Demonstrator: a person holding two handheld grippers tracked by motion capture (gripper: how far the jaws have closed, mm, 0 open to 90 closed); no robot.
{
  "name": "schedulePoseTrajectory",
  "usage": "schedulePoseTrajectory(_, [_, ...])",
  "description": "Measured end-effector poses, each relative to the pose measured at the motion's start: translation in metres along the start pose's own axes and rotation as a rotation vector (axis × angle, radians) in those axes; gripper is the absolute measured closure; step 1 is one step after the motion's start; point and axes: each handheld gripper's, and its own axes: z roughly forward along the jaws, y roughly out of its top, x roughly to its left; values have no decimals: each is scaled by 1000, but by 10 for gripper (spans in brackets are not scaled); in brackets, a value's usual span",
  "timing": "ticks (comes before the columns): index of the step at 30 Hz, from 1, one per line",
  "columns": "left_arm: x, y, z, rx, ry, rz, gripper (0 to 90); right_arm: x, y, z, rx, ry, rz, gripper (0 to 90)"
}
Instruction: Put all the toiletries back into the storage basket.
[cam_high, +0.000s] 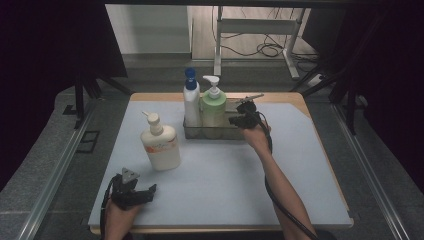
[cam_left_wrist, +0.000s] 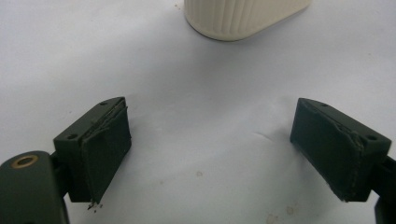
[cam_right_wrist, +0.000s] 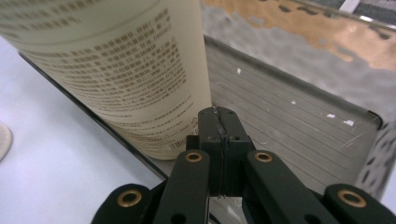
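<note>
A clear tray (cam_high: 196, 133) at the back middle of the mat holds a white bottle with a blue cap (cam_high: 191, 100) and a green pump bottle (cam_high: 214, 111). My right gripper (cam_high: 240, 119) is at the tray's right end, shut, and I see nothing between its jaws. In the right gripper view its tips (cam_right_wrist: 218, 114) sit over the tray's ribbed floor (cam_right_wrist: 289, 135), right beside the printed bottle (cam_right_wrist: 116, 70). A cream pump bottle (cam_high: 160, 146) stands on the mat to the left. My left gripper (cam_high: 149, 192) rests near the front left edge, open and holding nothing (cam_left_wrist: 210, 140), with the cream bottle's base (cam_left_wrist: 238, 18) ahead of it.
A pale blue mat (cam_high: 225, 175) covers the wooden table. The right part of the tray holds no bottle. Metal rails run along both sides of the table, and a frame with cables stands on the floor behind it.
</note>
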Motion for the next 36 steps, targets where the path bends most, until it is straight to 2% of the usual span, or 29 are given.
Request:
schedulePoseTrajectory(9, [0, 0, 0, 0, 0, 0, 119, 1, 3, 13, 33, -9, 25, 900])
schedulePoseTrajectory(13, [0, 0, 0, -2, 0, -3, 119, 4, 4, 18, 42, -2, 21, 900])
schedulePoseTrajectory(15, [0, 0, 0, -3, 0, -4, 119, 6, 4, 19, 50, -12, 11, 900])
schedulePoseTrajectory(22, [0, 0, 0, -2, 0, -4, 119, 9, 4, 22, 47, 8, 20, 900])
schedulePoseTrajectory(26, [0, 0, 0, -3, 0, -4, 119, 14, 7, 22, 49, -8, 7, 900])
schedulePoseTrajectory(36, [0, 0, 0, -2, 0, -4, 119, 14, 5, 22, 44, -4, 12, 900])
